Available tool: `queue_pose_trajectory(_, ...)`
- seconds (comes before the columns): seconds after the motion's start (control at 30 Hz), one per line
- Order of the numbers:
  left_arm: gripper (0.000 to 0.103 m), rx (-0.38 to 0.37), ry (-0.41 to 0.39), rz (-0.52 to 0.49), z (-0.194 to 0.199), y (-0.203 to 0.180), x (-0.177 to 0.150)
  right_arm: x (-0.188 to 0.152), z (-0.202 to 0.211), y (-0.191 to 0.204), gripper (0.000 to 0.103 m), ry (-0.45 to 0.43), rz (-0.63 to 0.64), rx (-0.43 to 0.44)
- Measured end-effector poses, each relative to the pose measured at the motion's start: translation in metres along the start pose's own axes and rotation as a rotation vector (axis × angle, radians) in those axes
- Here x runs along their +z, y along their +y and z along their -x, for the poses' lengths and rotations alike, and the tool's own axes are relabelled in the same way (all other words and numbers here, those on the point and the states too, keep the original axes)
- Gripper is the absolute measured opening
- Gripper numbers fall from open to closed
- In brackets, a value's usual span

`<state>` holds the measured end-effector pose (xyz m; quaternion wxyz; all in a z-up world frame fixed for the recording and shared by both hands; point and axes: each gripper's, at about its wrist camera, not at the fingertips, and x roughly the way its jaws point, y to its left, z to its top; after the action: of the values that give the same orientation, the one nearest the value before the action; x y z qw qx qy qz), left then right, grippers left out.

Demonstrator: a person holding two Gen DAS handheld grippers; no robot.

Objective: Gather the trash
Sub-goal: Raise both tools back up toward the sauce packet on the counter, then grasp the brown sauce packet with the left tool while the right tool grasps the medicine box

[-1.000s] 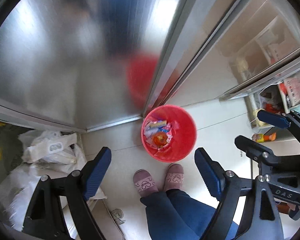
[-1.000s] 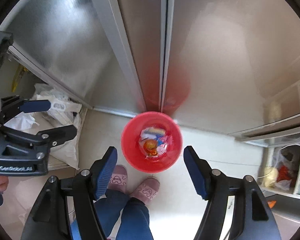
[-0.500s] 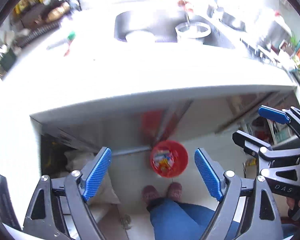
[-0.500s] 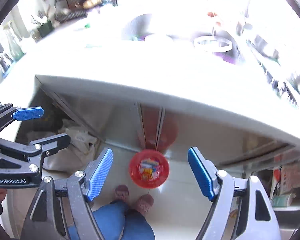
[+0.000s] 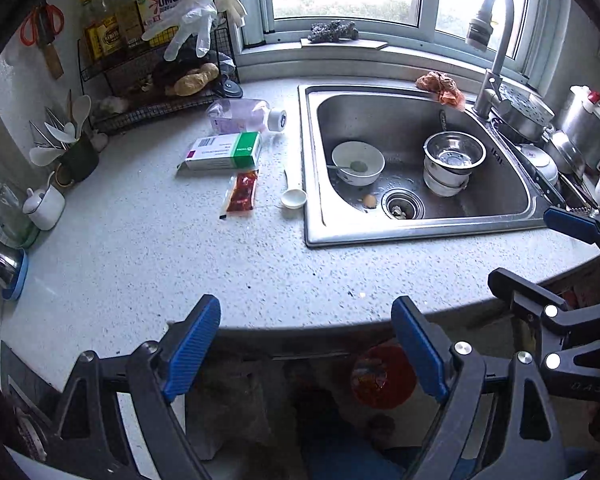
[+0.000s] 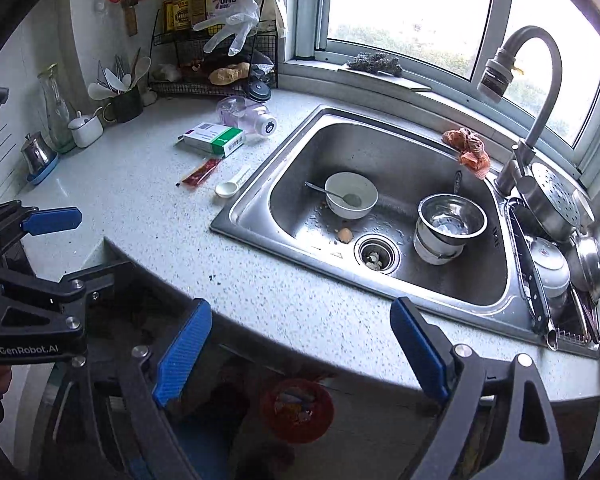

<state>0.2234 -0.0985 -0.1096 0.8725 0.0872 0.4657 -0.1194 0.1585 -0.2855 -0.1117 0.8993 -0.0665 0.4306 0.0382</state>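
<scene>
Trash lies on our speckled stone counter [image 5: 140, 248] left of the steel sink [image 5: 312, 184]: a flat red sachet [image 5: 242, 197], a carton [image 5: 222, 152], a bottle [image 5: 244, 116]. Our left gripper [image 5: 306, 350] gapes empty; right gripper [image 6: 300, 354], just widening, holds nothing.

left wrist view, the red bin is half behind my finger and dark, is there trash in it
observer: yes, the right wrist view shows the bin unblocked on the floor, with colourful wrappers inside.
operator: right gripper i only see side on, anything in it
observer: nothing; its jaws stand wide open, having just been opening, with only air between them.
operator: tall clear thing at my left edge
observer: a glass bottle, upright by the wall beside a small white pot.
</scene>
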Motion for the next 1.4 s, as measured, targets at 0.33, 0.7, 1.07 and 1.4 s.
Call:
queue_pose_trajectory(0.33,0.095,-0.018,0.072,0.023,-0.079,0.065,0.075,0.074,-0.077,0.007,0.098,0.087,-0.037,0.000)
queue_pose_trajectory(0.7,0.097,-0.078,0.222,0.013,-0.172,0.092,0.108,0.106,-0.141,0.002,0.099,0.207,-0.110,-0.062)
queue_pose_trajectory(1.07,0.094,-0.056,0.295,0.021,-0.204,0.086,0.107,0.111,-0.155,-0.005,0.099,0.253,-0.133,-0.083)
queue_pose_trajectory(1.4,0.023,-0.048,0.261,0.022,-0.184,0.073,0.103,0.123,-0.158,-0.009,0.099,0.244,-0.134,-0.048)
